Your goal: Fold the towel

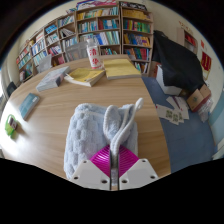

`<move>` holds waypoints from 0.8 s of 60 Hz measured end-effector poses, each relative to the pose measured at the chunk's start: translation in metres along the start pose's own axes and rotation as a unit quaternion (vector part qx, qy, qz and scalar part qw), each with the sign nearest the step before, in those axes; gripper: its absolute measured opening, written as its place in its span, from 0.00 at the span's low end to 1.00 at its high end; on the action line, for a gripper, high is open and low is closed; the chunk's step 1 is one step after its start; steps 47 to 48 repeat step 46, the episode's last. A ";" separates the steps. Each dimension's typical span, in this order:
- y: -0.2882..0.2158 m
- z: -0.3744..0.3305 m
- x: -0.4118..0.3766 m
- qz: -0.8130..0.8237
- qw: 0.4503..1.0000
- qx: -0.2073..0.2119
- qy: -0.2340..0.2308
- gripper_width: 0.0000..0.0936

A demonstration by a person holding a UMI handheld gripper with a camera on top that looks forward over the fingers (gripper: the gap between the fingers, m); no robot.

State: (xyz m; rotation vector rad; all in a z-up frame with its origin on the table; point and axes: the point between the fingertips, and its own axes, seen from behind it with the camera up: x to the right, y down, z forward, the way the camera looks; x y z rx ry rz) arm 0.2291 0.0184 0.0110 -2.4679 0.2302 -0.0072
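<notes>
A pale blue-grey towel (88, 135) lies bunched on the round wooden table (55, 105), just ahead of my fingers. My gripper (113, 163) is shut on a fold of the towel: a strip of cloth (124, 122) rises from between the magenta pads (104, 158) and is lifted off the rest of the towel. The white fingers press together with the cloth pinched between them. The towel's near edge is hidden behind the fingers.
Books (86, 76) and a yellow folder (121, 68) lie at the table's far side, with a bottle (93, 50) behind them. A blue book (27, 104) and a small green item (11, 125) lie to the left. Bookshelves (100, 25) line the back wall. A chair (180, 68) stands right.
</notes>
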 end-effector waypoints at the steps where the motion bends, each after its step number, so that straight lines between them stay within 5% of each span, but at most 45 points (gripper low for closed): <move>1: 0.000 0.000 0.001 -0.001 1.000 0.002 0.001 0.09; 7: 0.001 -0.006 0.009 0.026 1.000 0.000 0.013 0.29; 16: -0.016 -0.050 0.009 0.057 0.998 0.024 0.018 0.92; 27: -0.019 -0.136 -0.011 0.040 0.996 0.063 0.044 0.89; 48: 0.029 -0.262 -0.092 0.090 0.993 0.081 0.002 0.89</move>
